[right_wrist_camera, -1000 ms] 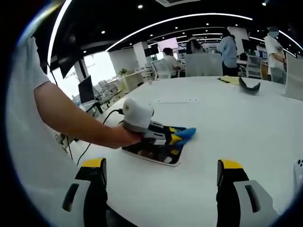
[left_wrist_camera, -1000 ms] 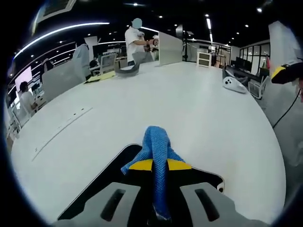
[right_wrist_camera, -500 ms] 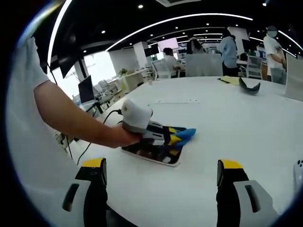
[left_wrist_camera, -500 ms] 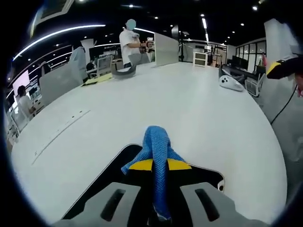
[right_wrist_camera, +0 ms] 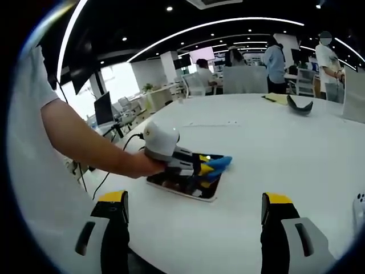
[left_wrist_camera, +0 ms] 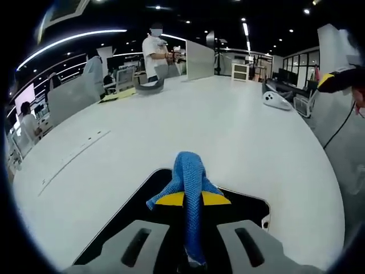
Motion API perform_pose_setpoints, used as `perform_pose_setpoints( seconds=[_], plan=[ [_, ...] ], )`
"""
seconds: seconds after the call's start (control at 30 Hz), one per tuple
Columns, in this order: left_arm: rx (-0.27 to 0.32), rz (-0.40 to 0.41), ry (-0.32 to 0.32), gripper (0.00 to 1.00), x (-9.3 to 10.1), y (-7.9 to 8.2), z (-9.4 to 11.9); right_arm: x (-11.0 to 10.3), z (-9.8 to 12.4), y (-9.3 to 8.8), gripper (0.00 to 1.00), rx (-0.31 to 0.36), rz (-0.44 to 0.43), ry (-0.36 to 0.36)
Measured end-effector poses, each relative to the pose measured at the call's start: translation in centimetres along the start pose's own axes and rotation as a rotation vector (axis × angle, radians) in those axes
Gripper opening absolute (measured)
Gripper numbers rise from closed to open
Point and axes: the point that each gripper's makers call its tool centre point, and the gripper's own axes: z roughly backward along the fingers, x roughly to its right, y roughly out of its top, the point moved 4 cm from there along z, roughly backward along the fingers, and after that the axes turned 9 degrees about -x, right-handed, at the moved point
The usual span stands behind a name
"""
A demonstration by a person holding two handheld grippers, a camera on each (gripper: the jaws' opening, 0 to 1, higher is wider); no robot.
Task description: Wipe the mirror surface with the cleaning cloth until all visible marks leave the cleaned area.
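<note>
Left gripper [left_wrist_camera: 191,228] clenched on the blue knitted cleaning cloth [left_wrist_camera: 190,185], the dark rectangular mirror [left_wrist_camera: 245,208] directly beneath, running toward twelve o'clock; right gripper [right_wrist_camera: 194,228] released, well apart over the white tabletop [right_wrist_camera: 285,160].

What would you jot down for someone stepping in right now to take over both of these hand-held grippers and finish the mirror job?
Left gripper: shut on the blue cleaning cloth, held over the mirror, which lies flat on the white table.
Right gripper: open, holding nothing, hovering off to the side of the mirror.
In the right gripper view the left gripper and cloth sit at the mirror's far end.
Done: cloth gripped and brought onto the glass.
Left: I cannot tell from here whether marks remain, so check the surface and wipe on if needed.
</note>
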Motion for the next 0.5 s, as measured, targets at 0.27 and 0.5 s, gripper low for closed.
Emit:
perform_pose_setpoints(
  seconds=[0.27,0.5],
  plan=[
    [0.0,0.019,0.011,0.06,-0.28,-0.48,0.47,-0.19,-0.24,0.3,0.96,0.003,0.008,0.005],
    [-0.002,0.024,0.018,0.06,-0.35,-0.83,0.89,-0.35,-0.12,0.34,0.96,0.008,0.009,0.006]
  ],
)
